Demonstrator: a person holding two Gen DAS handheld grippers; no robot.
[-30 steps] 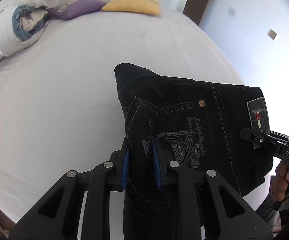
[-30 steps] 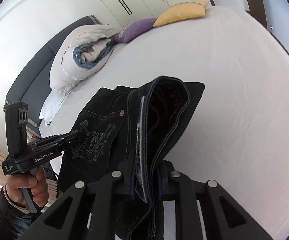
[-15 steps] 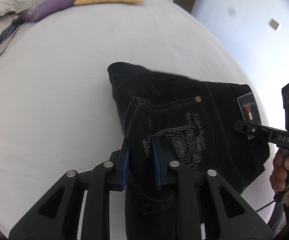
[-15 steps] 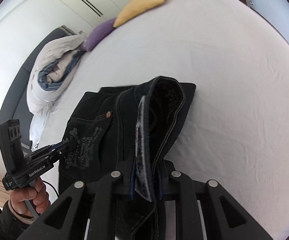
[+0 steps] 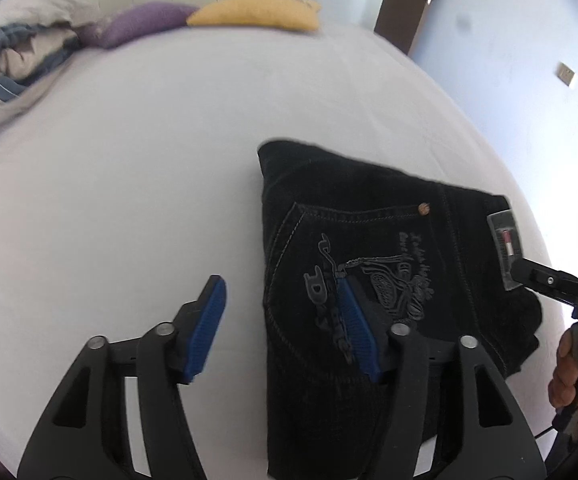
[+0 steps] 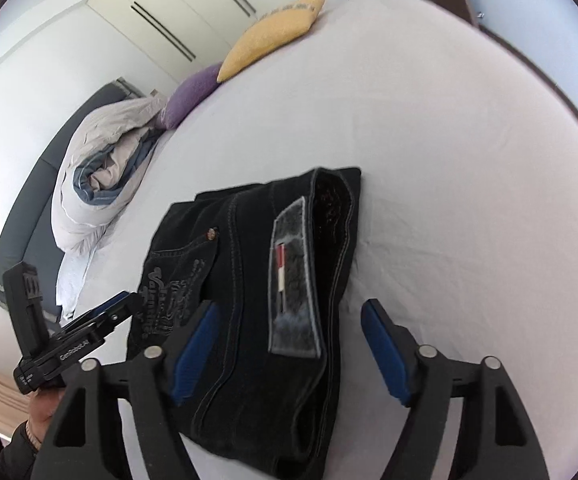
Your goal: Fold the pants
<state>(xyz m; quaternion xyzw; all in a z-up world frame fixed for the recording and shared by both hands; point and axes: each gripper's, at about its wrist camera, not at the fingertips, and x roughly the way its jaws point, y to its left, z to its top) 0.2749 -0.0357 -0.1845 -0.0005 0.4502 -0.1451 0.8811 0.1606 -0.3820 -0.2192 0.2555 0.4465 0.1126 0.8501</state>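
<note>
Black denim pants [image 5: 373,280] lie folded on bed [image 5: 129,200], just released.
Left gripper [image 5: 285,328] and right gripper [image 6: 289,348] jaws just opened wide; lift straight off, no snagging.

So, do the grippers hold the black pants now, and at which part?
Nothing is held. The left gripper and right gripper have just opened; the folded pants lie on the bed, between the open jaws.
</note>
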